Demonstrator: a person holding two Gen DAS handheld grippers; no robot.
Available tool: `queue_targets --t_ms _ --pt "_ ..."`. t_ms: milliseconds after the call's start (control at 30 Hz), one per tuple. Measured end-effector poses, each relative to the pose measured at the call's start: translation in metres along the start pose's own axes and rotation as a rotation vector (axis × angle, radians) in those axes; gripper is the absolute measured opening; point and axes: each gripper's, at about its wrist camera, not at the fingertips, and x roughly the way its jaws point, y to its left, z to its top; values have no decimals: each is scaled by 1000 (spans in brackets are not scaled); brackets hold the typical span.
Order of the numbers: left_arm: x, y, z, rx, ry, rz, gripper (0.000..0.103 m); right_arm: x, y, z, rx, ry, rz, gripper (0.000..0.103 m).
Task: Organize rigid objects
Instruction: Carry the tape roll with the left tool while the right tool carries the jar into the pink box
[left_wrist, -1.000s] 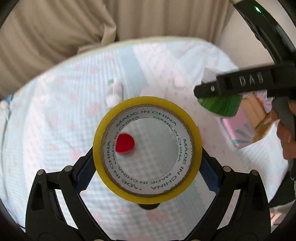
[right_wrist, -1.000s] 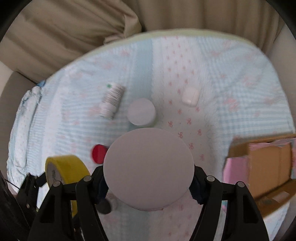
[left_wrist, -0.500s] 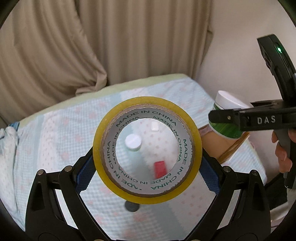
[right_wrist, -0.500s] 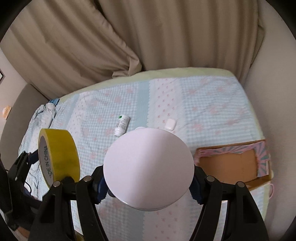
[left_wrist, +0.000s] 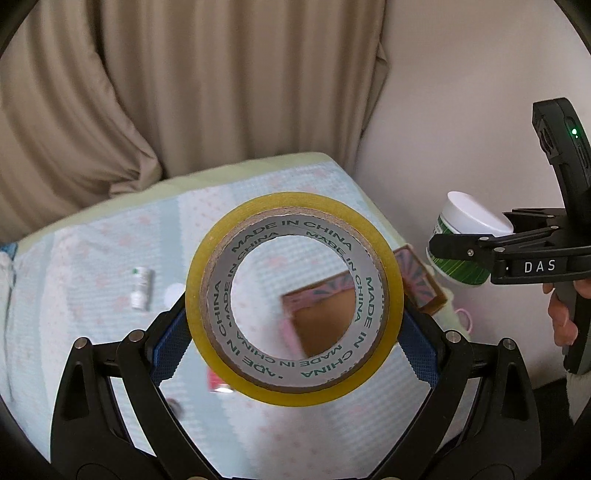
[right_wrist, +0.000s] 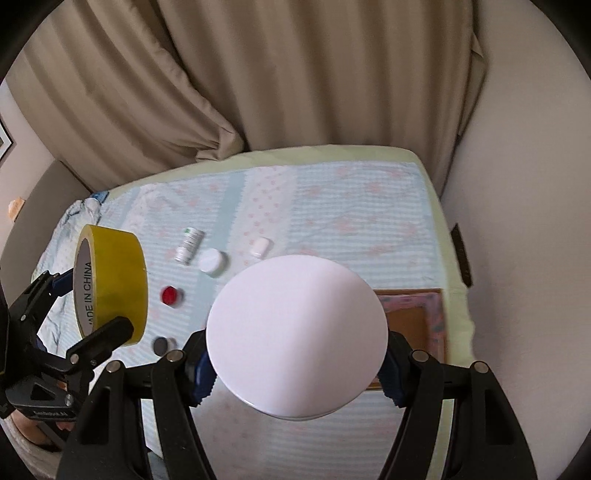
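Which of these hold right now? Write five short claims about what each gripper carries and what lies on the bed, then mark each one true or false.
1. The left gripper is clamped on a yellow tape roll. True.
2. The right gripper is empty. False: it grips a white-lidded jar.
3. A red cap lies on the bedspread. True.
4. The small white bottle stands upright. False: it lies on its side.
5. The cardboard box sits near the bed's right edge in the right wrist view. True.
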Motion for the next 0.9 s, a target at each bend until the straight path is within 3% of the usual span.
queue_targets --t_ms 233,500,767,900 --pt "66 -46 3 -28 103 1 96 24 -69 -5 -34 52 -21 66" --pt "175 -65 -12 -52 301 -13 96 96 -115 -15 -37 160 7 66" --pt "283 -71 -34 -94 521 -29 96 183 -130 -43 -198 301 -13 66" --pt "316 -74 -50 -74 599 -27 96 220 -128 -68 -351 352 -36 66"
